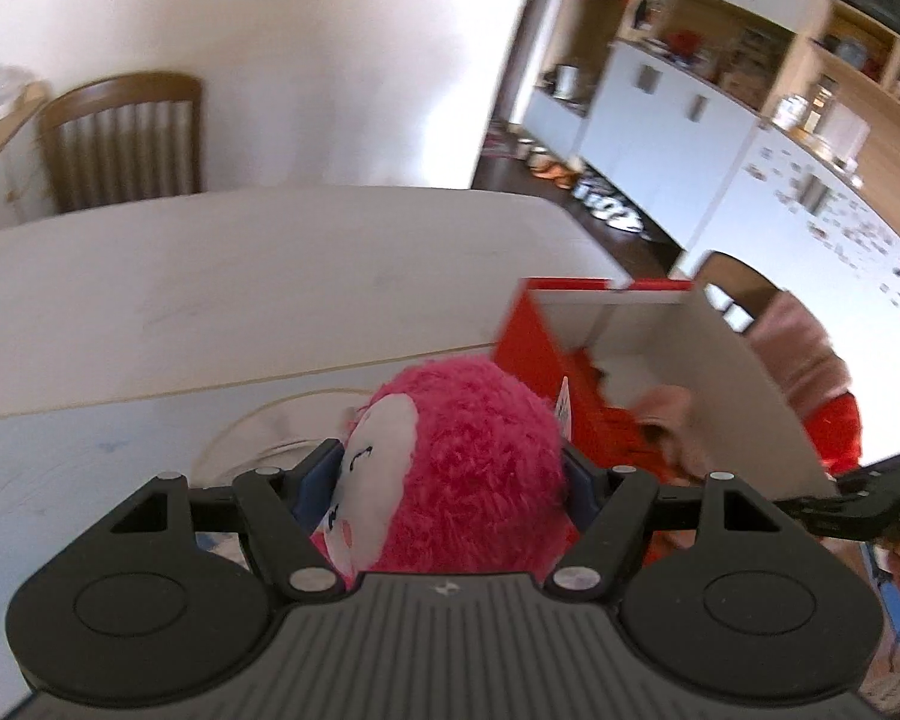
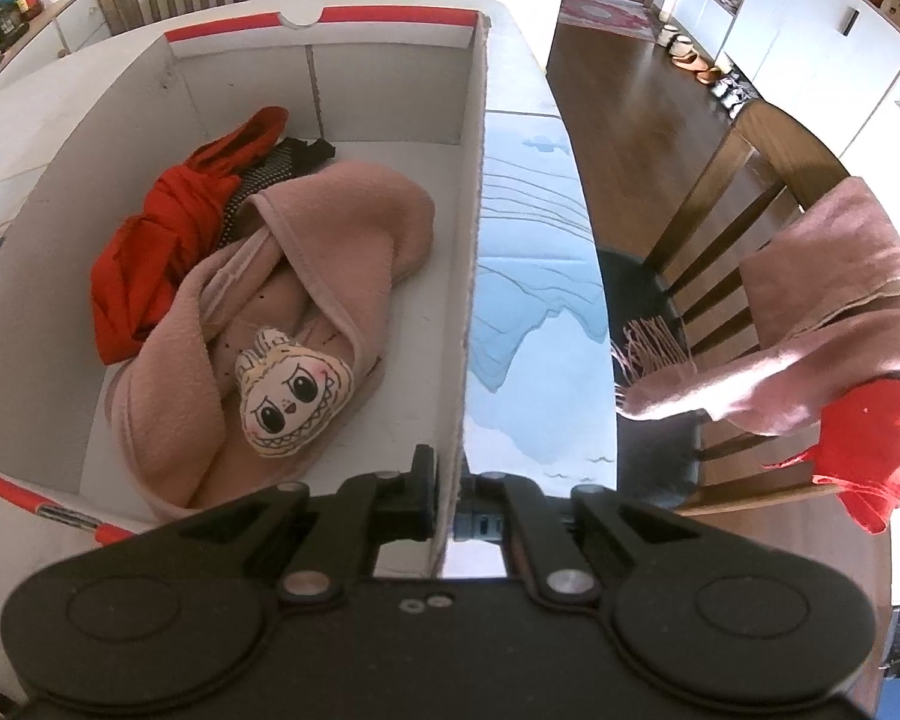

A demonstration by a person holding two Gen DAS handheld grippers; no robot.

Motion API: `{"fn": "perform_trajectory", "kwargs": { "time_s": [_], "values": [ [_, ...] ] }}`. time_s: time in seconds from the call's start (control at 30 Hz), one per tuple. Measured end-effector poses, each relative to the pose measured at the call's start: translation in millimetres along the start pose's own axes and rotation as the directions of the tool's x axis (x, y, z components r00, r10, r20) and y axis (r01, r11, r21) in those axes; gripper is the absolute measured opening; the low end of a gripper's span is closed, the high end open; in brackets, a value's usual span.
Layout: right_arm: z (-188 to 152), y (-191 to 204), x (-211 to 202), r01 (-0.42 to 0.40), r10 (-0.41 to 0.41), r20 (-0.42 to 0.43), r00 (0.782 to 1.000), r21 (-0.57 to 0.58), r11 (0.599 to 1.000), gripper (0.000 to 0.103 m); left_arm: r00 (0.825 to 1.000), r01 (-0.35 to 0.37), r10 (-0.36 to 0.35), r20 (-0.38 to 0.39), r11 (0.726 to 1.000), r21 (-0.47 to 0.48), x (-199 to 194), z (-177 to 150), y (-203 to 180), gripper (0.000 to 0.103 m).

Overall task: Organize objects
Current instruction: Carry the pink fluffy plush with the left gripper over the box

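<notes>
My left gripper is shut on a fluffy pink plush toy with a white face, held above the table just left of the box. The red-and-white cardboard box stands open; a pink cloth shows inside. In the right wrist view my right gripper is shut on the box's right wall, one finger inside and one outside. Inside the box lie a pink garment with a cartoon face patch, a red cloth and a black dotted item.
The table carries a blue-printed cover under the box. A clear round dish sits behind the plush. One wooden chair stands at the far side; another on the right holds a pink scarf and red fabric.
</notes>
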State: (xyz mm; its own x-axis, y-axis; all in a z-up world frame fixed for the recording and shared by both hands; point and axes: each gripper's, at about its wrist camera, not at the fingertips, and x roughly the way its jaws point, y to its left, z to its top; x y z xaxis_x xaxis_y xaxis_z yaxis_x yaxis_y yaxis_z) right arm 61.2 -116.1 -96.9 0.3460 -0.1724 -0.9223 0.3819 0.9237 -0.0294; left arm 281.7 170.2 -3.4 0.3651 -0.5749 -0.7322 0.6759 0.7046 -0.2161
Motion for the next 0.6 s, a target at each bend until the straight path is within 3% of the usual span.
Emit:
{"fn": "perform_trajectory", "kwargs": {
  "time_s": [0.33, 0.6],
  "values": [
    [-1, 0, -3, -0.011, 0.012, 0.015, 1.000, -0.022, 1.000, 0.004, 0.995, 0.097, -0.095, -0.020, 0.980, 0.172, 28, 22, -97, 0.073],
    [-2, -1, -7, -0.024, 0.026, 0.026, 0.999, -0.048, 0.999, 0.005, 0.994, 0.108, -0.096, -0.056, 0.958, 0.264, 72, 36, -154, 0.073]
  ]
}}
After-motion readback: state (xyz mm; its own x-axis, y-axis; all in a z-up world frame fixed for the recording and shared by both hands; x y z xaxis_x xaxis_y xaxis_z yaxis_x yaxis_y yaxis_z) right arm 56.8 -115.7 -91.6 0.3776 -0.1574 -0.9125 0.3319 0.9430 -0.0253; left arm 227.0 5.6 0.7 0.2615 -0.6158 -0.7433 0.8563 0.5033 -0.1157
